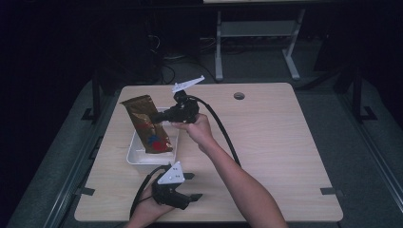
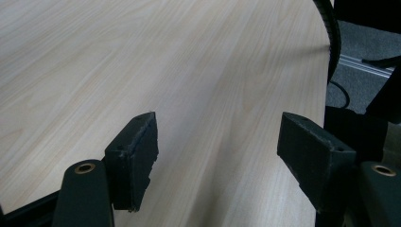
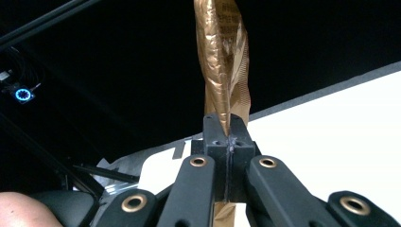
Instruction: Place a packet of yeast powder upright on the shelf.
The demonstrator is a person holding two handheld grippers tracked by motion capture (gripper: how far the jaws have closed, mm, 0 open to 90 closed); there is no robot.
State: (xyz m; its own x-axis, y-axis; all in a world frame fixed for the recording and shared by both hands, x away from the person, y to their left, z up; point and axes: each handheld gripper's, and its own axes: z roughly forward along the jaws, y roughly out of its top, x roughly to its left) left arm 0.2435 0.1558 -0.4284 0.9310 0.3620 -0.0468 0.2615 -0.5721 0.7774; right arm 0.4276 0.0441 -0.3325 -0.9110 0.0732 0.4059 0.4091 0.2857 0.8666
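Near the left edge of the table [image 1: 266,137], toward its far side, the right gripper [image 1: 160,116] holds a brown snack bag [image 1: 145,124] above a white tray [image 1: 138,154]. The bag's lower end reaches down into the tray, while its upper end leans toward the table's far left corner. The high view gives this layout. The right gripper view adds the grip itself: the two black jaws are pressed together on the crinkled gold-brown bag [image 3: 224,56], which rises straight above them against a dark background, with a strip of it also hanging below the pads. At the near edge of the table, just in front of the tray, the left gripper [image 1: 187,199] rests in the person's hand, apart from tray and bag. The left gripper view shows its jaws standing wide apart with nothing but bare pale wood between them, and a black cable [image 2: 333,38] curving along the table's edge.
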